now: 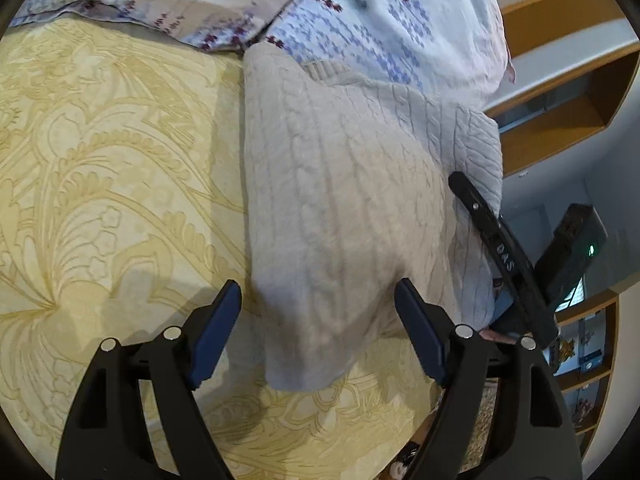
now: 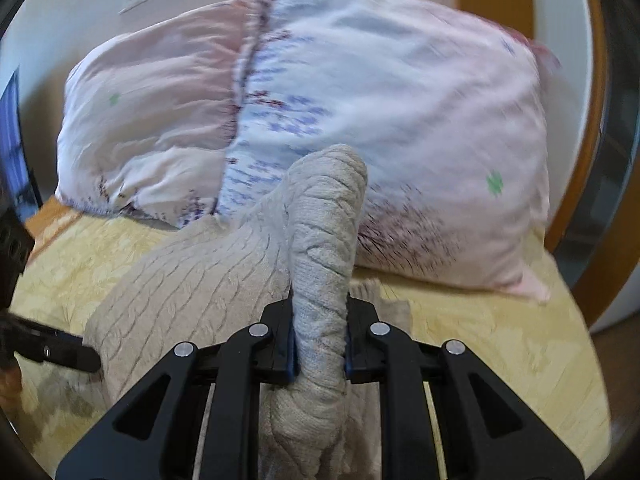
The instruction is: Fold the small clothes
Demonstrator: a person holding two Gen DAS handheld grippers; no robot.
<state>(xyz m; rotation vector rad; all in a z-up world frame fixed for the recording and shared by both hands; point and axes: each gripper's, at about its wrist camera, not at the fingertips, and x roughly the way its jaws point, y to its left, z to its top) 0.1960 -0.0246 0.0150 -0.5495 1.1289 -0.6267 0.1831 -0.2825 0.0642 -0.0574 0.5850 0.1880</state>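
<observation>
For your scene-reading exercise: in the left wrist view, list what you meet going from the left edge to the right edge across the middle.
Yellow patterned bedspread → beige cable-knit sweater → black finger of the right gripper → wooden shelves at the right edge.

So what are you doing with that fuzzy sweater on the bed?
A person is folding a beige knitted sweater on the yellow bedspread. The right tongs are clamped on a bunched part of it and hold it up in front of the pillows. The left tongs are open above the sweater's near edge.
</observation>
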